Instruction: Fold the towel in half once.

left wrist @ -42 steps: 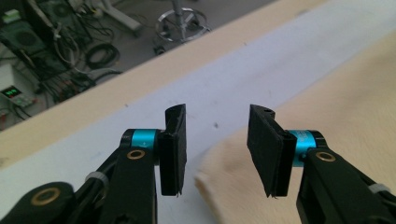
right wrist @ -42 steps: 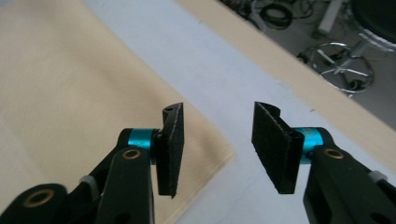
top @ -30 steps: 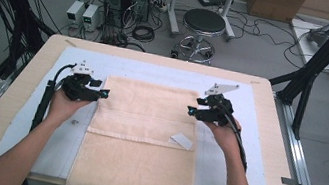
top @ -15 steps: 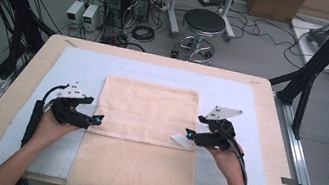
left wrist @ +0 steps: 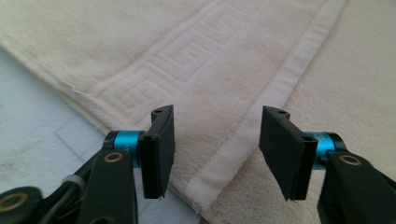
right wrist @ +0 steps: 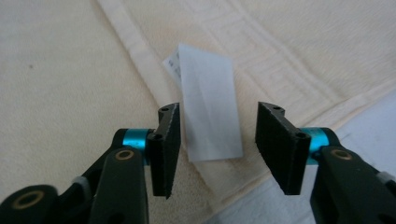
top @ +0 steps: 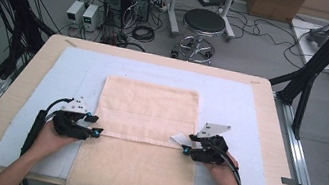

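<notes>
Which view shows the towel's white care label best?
The right gripper view: the label lies large between the open right claw. The high view gives a small white patch at the towel edge.

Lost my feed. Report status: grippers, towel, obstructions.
Left gripper and right gripper open, one at each end of the folded hem. Towel folded over, flat. White label between right jaws. No obstructions.

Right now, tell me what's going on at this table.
A person holds a gripper in each hand over a cream towel on a pale blue mat. The towel's far end is folded over toward the person. The left gripper and right gripper sit at the ends of that folded edge, jaws open, gripping nothing. A white label lies by the right gripper.
</notes>
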The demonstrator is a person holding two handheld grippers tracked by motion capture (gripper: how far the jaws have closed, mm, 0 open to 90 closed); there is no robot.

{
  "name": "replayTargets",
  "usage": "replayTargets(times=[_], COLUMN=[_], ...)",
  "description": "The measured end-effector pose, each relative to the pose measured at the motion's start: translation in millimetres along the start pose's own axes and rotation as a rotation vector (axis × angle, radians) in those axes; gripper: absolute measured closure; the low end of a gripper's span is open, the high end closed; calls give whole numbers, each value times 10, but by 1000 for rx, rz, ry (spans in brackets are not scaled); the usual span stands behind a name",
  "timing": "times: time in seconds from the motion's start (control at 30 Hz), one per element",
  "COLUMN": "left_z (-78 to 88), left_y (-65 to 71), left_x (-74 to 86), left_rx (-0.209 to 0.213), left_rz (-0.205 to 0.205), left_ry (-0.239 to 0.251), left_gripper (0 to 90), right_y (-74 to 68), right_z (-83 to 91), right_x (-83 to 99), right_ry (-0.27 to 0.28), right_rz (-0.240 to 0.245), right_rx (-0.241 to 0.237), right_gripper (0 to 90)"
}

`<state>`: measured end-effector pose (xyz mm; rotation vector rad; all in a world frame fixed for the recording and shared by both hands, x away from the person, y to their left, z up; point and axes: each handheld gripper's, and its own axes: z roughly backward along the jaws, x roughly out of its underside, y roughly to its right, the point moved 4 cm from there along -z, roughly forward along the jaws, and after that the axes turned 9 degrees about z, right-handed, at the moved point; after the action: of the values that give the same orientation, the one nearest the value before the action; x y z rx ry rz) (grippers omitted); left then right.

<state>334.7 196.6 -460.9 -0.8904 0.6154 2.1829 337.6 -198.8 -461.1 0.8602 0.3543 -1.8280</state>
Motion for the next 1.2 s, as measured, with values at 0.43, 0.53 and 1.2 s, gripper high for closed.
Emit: replayTargets(times=[0.43,0.53,1.2], left_z=[-32,-7,560], left_y=[107,83,316], left_x=[-30,-62,-80], left_rx=[-88,-80,18], left_rz=[-98,-81,-62], left_ry=[-12,0,120], left_gripper=[780,833,839], right_y=[2,8,-238], right_z=[-8,6,562], right_x=[-35,-75,-340], right_ry=[-20,-31,113], right_rz=[32,42,75], right_rx=[0,-15,-69], right_gripper=[811,838,840])
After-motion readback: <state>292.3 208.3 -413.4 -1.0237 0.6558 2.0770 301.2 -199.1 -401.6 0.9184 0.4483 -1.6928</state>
